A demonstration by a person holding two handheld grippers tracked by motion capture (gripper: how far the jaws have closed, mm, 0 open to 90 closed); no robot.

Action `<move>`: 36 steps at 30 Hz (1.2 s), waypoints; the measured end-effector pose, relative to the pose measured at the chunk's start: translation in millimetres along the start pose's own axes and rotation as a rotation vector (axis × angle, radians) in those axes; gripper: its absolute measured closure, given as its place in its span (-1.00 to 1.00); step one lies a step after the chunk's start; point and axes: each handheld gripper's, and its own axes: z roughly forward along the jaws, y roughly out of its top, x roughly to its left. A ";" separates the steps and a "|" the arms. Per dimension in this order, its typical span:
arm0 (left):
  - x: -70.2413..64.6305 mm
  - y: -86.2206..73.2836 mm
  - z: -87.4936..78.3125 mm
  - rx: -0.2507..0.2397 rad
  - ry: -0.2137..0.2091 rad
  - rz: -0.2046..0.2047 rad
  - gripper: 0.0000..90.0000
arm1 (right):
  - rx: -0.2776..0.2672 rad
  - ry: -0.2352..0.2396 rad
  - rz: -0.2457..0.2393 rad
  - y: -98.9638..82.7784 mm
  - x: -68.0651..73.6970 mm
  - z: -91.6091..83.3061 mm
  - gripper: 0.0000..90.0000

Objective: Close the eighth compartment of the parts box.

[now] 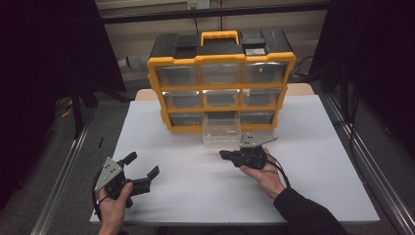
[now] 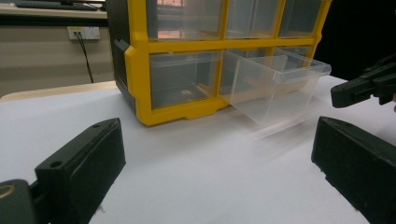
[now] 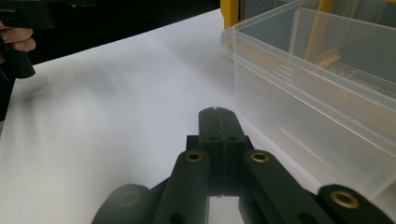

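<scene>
A yellow and black organizer (image 1: 221, 58) with clear drawers stands at the back of the white table (image 1: 313, 161). Its bottom middle drawer (image 1: 221, 130) is pulled out over the table. Just in front of that drawer my right gripper (image 1: 223, 154) points left, jaws shut with nothing between them. In the right gripper view the closed tips (image 3: 218, 115) lie beside the drawer's clear wall (image 3: 322, 93). My left gripper (image 1: 143, 165) rests near the front left, jaws wide open and empty. The left gripper view has its jaws (image 2: 217, 135) facing the drawer (image 2: 275, 84) and the organizer (image 2: 136, 70).
Bare white table lies between the two grippers and to both sides of the organizer. Metal rails (image 1: 63, 171) run along the table's left and right sides. A wall with a power socket (image 2: 84, 32) lies behind the table.
</scene>
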 end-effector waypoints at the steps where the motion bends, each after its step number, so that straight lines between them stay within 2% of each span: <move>1: 0.0 0.0 0.0 0.000 0.000 0.000 -0.94 | 0.008 0.000 -0.005 0.1 -0.4 1.9 1.00; 8: -0.2 -0.2 -0.2 0.000 -0.002 -0.012 -0.94 | 0.011 -0.014 -0.001 0.2 -5.4 8.5 1.00; 17: 0.0 0.1 0.1 -0.001 -0.003 -0.003 -0.94 | 0.016 -0.043 0.007 -1.6 -13.9 14.4 1.00; 27: 0.0 0.2 -0.2 -0.002 -0.003 -0.003 -0.94 | -0.001 -0.050 0.000 7.2 -15.3 22.4 1.00; 36: -0.7 0.5 -0.4 -0.001 0.002 -0.001 -0.94 | -0.005 -0.072 0.014 5.4 -20.3 26.4 1.00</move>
